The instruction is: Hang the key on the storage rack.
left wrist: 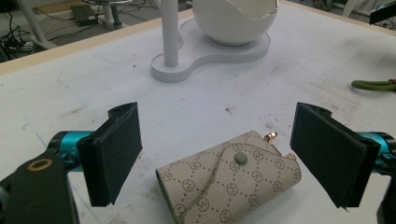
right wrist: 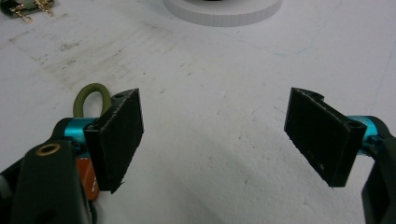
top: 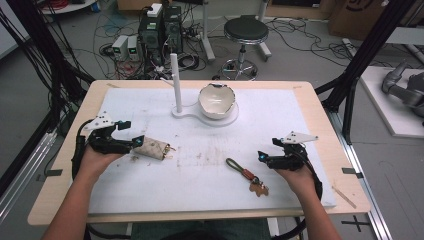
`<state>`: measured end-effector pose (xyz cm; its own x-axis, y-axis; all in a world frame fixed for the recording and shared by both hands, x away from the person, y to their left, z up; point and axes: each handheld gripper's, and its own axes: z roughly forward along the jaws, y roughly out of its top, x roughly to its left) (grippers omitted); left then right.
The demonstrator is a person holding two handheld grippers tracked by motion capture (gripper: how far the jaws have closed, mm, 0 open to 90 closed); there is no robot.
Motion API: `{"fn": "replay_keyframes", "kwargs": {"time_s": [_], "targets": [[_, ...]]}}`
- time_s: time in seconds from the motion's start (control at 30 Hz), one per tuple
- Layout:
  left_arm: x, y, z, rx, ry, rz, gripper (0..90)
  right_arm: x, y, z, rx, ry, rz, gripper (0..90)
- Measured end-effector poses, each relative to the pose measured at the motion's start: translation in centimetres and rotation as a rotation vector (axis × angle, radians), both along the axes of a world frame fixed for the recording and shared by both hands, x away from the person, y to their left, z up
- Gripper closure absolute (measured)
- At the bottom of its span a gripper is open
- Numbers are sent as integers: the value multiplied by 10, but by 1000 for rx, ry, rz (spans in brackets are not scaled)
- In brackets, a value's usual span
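Observation:
A beige patterned key pouch (top: 152,148) with a green snap lies on the white mat at the left. My left gripper (top: 132,132) stands open right beside it. In the left gripper view the pouch (left wrist: 229,182) lies low between the spread jaws of that gripper (left wrist: 219,140), and neither pad touches it. A keychain with an olive loop (top: 237,166) and a brown charm (top: 258,189) lies right of centre. My right gripper (top: 269,149) is open just right of it, with nothing between its jaws (right wrist: 212,135). The olive loop (right wrist: 91,95) peeks out behind its left jaw.
A white stand (top: 186,112) with an upright post (top: 175,80) and a cracked-egg bowl (top: 217,100) sits at the back middle of the mat. The bowl (left wrist: 233,21) and the post (left wrist: 170,32) are ahead of the left gripper. The wooden table edge (top: 320,115) frames the mat.

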<state>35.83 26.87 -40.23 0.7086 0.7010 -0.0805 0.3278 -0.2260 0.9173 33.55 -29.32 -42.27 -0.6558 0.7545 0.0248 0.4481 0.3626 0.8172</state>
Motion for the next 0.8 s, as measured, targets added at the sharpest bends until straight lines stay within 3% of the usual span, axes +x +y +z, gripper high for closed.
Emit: {"fn": "replay_keyframes", "kwargs": {"time_s": [0.3,0.57,0.8], "targets": [[3,-5,0,1,-1,-11,164,-7,7,0,-5,-5,42,200],[13,-9,-4,-33,8,-6,163,-14,20,-5,-34,20,101,199],[19,-16,-2,-32,17,-14,164,-22,33,-10,-65,42,165,200]]}}
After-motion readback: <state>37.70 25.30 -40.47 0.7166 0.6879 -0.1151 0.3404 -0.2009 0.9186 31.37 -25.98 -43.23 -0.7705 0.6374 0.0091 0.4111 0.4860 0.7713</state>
